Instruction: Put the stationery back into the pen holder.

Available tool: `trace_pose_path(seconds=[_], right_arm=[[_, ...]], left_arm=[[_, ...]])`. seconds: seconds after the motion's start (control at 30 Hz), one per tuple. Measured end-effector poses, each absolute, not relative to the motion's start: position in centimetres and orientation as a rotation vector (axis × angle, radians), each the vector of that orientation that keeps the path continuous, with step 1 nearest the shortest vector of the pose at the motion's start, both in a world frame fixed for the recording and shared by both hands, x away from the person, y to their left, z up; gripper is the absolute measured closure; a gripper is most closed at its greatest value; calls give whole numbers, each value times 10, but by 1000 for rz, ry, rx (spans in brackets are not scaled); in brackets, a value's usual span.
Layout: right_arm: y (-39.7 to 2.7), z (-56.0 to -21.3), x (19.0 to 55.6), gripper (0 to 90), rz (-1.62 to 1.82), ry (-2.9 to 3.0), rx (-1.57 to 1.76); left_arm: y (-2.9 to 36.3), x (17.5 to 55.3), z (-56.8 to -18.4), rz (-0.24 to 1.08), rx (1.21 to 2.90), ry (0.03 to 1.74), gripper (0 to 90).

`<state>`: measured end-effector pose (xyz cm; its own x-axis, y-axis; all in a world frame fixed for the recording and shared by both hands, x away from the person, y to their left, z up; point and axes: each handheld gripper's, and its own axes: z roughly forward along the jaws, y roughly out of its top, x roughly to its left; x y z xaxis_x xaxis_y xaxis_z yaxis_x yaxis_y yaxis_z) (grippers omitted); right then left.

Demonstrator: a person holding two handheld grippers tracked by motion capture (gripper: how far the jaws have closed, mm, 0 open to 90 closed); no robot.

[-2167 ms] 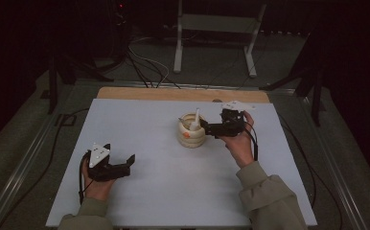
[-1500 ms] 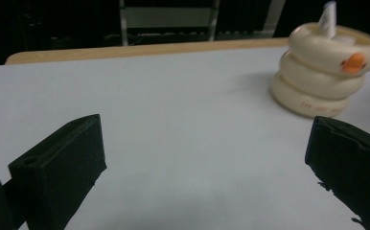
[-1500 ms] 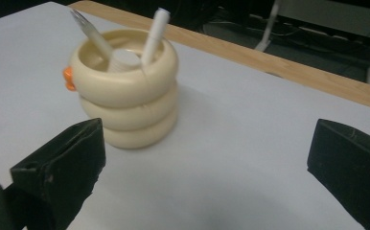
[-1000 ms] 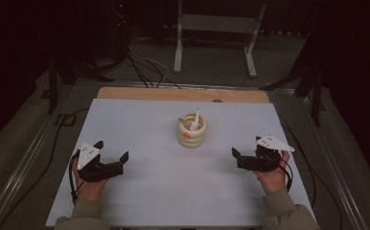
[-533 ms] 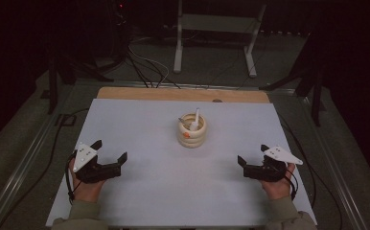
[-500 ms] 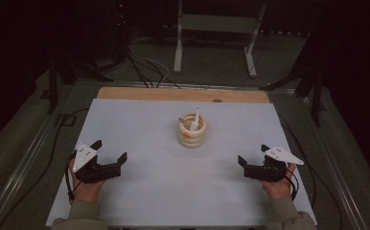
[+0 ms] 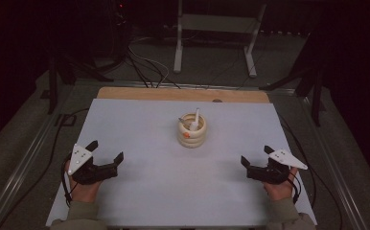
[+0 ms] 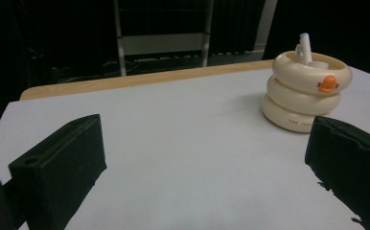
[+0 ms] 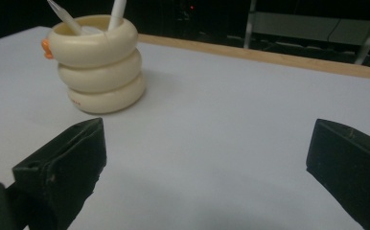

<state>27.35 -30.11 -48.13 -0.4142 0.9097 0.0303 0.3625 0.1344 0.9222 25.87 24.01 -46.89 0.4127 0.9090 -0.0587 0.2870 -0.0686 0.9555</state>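
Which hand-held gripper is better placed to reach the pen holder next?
Neither clearly: left hand-held gripper and right hand-held gripper both rest open, well apart from the pen holder. Left looks marginally nearer.

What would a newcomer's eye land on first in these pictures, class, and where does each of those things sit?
First comes the cream ringed holder with an orange spot, standing alone mid-table on the white sheet, two white sticks poking out of its top. Next come the two black grippers near the front edge: the left gripper at the left, the right gripper at the right, both with jaws wide apart, well clear of the holder.
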Motion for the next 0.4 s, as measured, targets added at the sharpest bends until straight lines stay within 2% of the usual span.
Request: trace_pose_path(seconds=[0.4], right_arm=[[-304,-479,268,8,1290,1843,1192]], left_arm=[[238,262,-473,726,1604,1111,9]])
